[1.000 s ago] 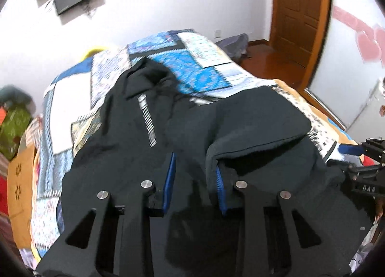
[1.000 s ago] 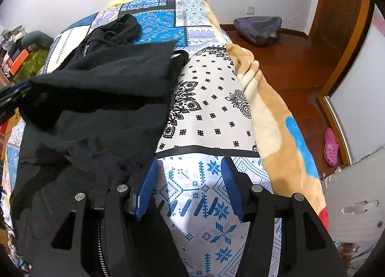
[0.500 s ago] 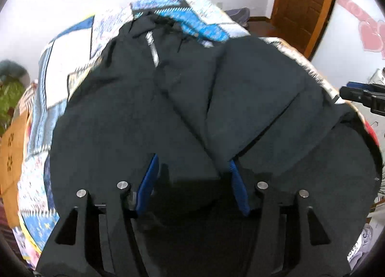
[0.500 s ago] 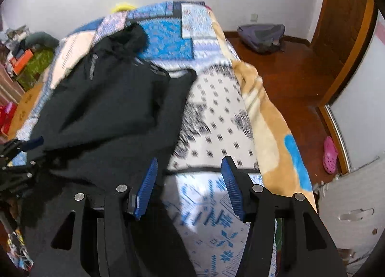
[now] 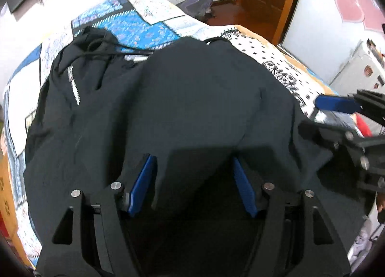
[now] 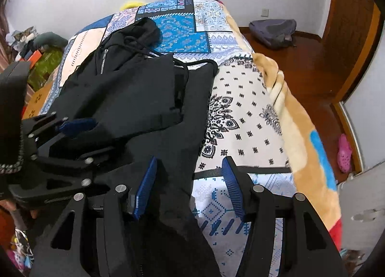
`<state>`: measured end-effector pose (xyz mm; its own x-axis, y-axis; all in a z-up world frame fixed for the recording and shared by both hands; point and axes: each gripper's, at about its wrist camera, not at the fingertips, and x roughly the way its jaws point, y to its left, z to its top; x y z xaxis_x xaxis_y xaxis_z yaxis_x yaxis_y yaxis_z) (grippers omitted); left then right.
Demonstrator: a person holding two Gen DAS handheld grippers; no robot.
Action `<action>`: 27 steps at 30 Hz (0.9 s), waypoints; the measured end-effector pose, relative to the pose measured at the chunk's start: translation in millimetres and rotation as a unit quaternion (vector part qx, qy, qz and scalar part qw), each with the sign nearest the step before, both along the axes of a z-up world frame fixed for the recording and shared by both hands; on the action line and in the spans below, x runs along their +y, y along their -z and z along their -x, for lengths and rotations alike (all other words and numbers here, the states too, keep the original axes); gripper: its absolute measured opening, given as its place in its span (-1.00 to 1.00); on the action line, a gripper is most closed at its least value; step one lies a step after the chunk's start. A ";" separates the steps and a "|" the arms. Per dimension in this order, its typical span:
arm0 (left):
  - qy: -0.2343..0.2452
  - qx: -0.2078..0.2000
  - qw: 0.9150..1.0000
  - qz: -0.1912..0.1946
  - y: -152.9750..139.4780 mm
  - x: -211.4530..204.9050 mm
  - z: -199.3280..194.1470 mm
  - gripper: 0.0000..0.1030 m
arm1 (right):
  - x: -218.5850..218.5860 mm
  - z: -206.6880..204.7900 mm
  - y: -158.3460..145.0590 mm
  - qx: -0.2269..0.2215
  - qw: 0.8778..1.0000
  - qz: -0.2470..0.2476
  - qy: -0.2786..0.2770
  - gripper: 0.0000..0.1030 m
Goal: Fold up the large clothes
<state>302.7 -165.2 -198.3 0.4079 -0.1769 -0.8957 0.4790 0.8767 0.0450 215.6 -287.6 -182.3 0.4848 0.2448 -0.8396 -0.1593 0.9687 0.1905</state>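
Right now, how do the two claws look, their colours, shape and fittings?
Both are alike: the left claw and the right claw have matte black angular frames with triangular cut-outs, round silver bolt heads at the joints, and two flat fingers faced with ribbed blue pads. No cables or sleeves are clearly visible.

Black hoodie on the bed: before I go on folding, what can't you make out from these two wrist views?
- Black hoodie hem, both views: hidden under the gripper frames, cut off by the bottom edge.
- Sleeve folded across, its cuff, right wrist view: hidden behind the left gripper.
- Right gripper, left wrist view: lower jaw blurred, black on black fabric.
- Quilt under the hoodie: covered.
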 end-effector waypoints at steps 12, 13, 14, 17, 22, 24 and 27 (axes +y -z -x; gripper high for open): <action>-0.044 -0.034 0.998 0.021 -11.1 3.9 -29.7 -0.70 | 4.7 5.4 1.8 -0.008 1.000 0.014 -0.008 0.14; -0.049 -0.041 0.998 0.025 -16.3 9.0 -29.1 -0.77 | 4.3 5.2 1.9 -0.008 1.000 0.014 -0.007 0.14; -0.054 -0.049 0.997 0.030 -22.8 15.7 -27.5 -0.79 | 4.2 5.2 1.9 -0.007 1.000 0.014 -0.007 0.14; -0.080 -0.076 0.992 0.061 -47.6 45.2 -18.4 -0.82 | 5.5 5.3 1.9 -0.006 1.000 0.019 -0.006 0.14; -0.134 -0.103 0.978 0.125 -80.7 108.4 -0.5 -0.83 | 9.6 4.4 1.0 -0.001 0.999 0.032 -0.003 0.14; -0.151 -0.098 0.971 0.159 -87.3 132.9 4.7 -0.83 | 12.1 5.1 1.6 -0.004 0.999 0.039 -0.003 0.13; -0.180 -0.102 0.962 0.177 -89.9 166.5 17.1 -0.83 | 14.6 7.0 1.3 -0.006 0.999 0.048 0.000 0.13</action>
